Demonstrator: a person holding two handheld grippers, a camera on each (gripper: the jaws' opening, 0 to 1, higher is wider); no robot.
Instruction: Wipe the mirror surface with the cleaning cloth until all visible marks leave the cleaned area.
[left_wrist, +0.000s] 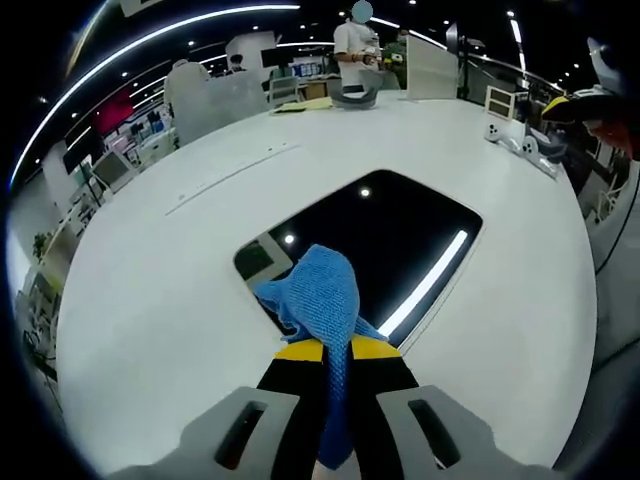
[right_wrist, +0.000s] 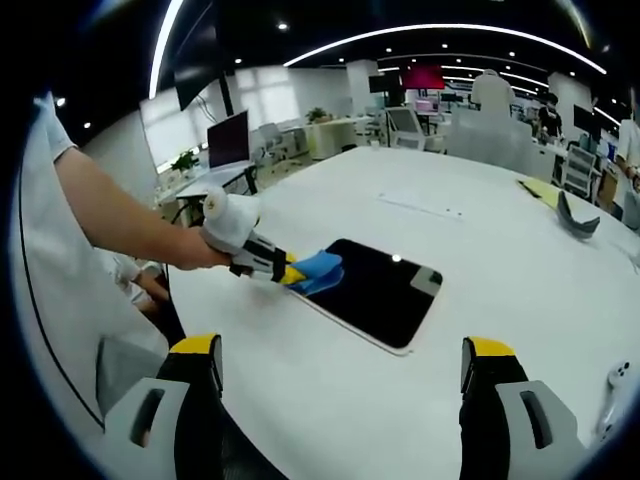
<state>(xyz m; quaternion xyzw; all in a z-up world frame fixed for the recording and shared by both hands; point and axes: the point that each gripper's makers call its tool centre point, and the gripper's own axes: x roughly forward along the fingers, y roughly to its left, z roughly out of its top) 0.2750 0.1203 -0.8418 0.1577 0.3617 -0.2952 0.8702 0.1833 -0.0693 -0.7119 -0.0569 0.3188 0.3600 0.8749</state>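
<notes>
left claw (left_wrist: 335, 350) clamps cloth (left_wrist: 318, 292) | seemingly on mirror (left_wrist: 400, 235) edge | right claw (right_wrist: 340, 360) released

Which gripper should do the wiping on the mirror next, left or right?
Left, most likely. The left gripper is shut on the blue cloth, which sits at the mirror edge. The right gripper is open, holds nothing and hangs back from the mirror.

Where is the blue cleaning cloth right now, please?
The blue cloth is clamped in the left gripper, resting on the near edge of the mirror.
</notes>
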